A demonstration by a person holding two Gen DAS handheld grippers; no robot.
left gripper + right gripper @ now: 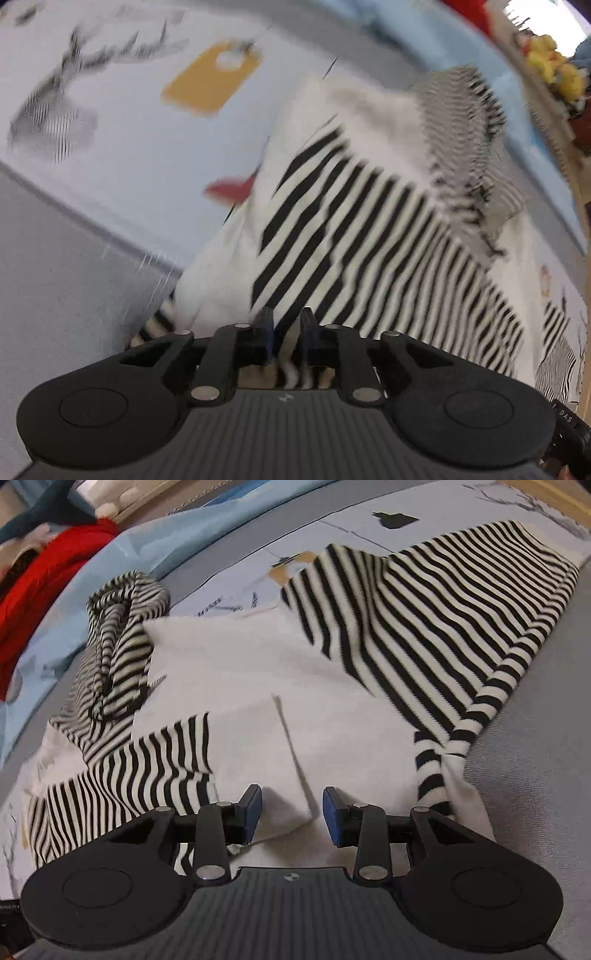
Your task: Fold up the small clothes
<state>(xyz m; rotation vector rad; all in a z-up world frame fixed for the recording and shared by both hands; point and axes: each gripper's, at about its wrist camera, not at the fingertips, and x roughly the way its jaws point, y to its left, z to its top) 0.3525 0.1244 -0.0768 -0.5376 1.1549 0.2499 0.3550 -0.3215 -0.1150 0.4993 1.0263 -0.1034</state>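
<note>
- I am looking down my left gripper (286,332) at the striped garment (369,236) lying on the printed sheet (140,147); its fingers are standing close together with striped cloth between them, but the blur is keeping me from telling whether the pads are pressing on it.
- My right gripper (291,810) is hovering with its jaws apart over a white folded corner (288,805) of the same garment (424,620); the blue pads (253,808) are sitting on either side of the corner, not pinching it.
- The right view is showing me the striped hood (122,638) bunched at the left and a sleeve (461,723) running down the right edge; the left view is smearing these.
- Only the left view is showing yellow plush toys (554,66) at the far edge.
- A red cloth (48,576) and a pale blue sheet (155,535) are lying beyond the garment, well apart from both grippers.
</note>
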